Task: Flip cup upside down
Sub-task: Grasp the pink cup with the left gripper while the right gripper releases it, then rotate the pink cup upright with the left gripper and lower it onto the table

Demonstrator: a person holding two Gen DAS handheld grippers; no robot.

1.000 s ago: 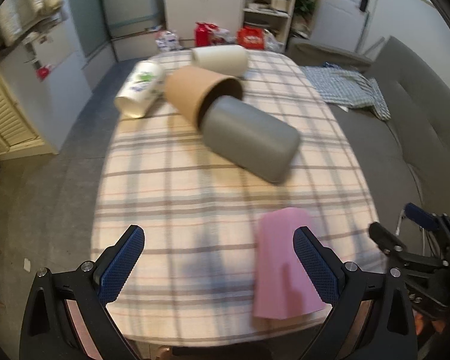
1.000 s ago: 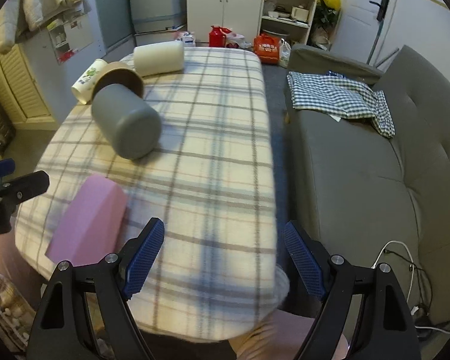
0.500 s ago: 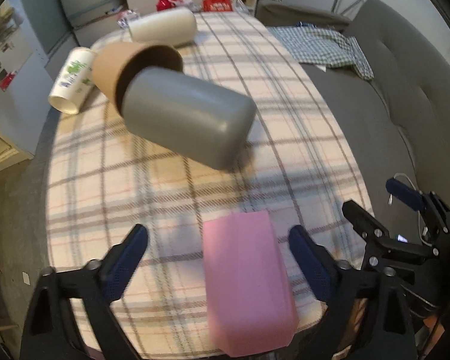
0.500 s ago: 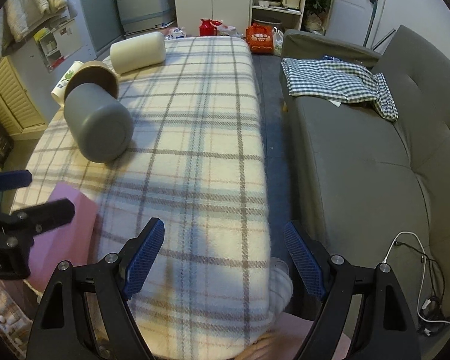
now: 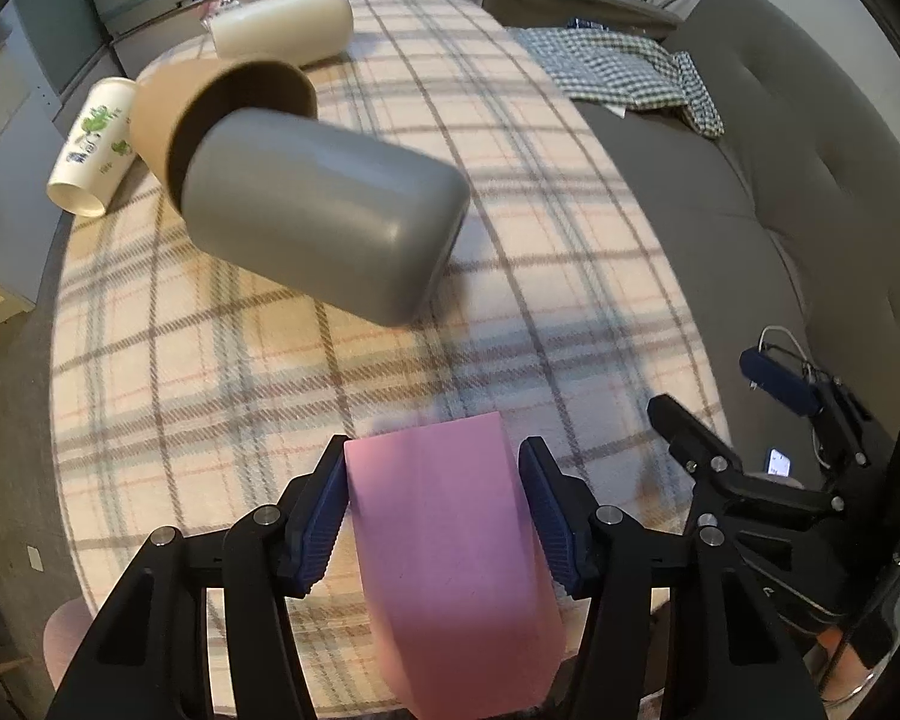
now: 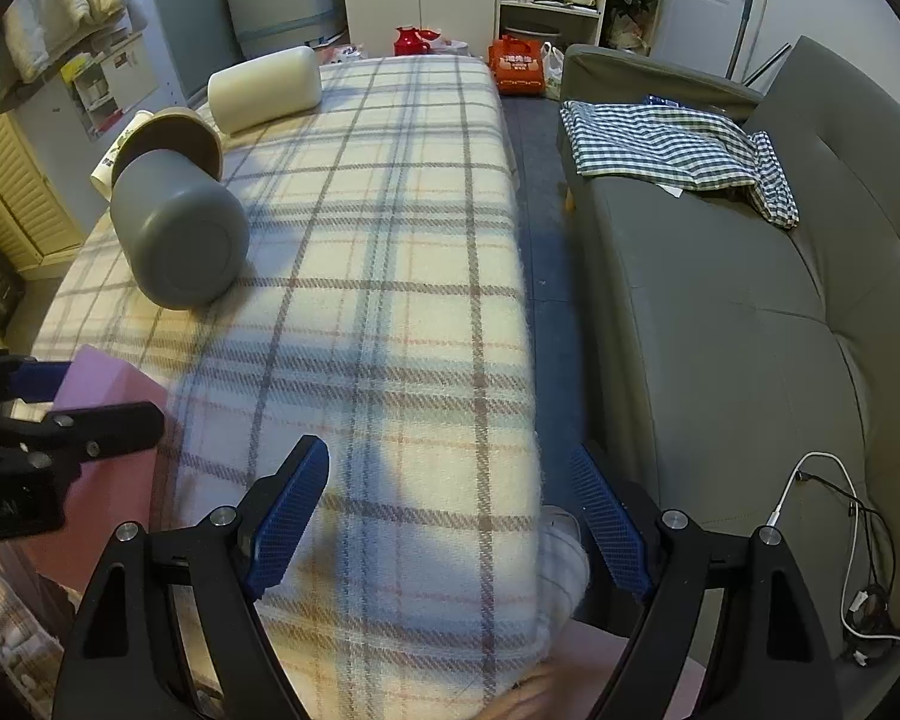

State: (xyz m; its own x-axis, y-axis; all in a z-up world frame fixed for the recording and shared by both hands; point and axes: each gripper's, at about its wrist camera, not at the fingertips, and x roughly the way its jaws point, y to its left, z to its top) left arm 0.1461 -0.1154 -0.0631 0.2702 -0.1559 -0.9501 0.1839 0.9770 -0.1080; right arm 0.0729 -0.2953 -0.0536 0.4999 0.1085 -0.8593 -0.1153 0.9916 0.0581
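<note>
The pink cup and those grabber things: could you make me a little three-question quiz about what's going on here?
1. True or false: the left gripper has its fingers on either side of the pink cup.
2. Which cup lies with its open end tucked into the brown cup? A) the cream cup B) the grey cup C) the printed white cup
3. Fill in: the right gripper is ____ and holds nothing.

Key: 1 true; 2 B; 3 open.
</note>
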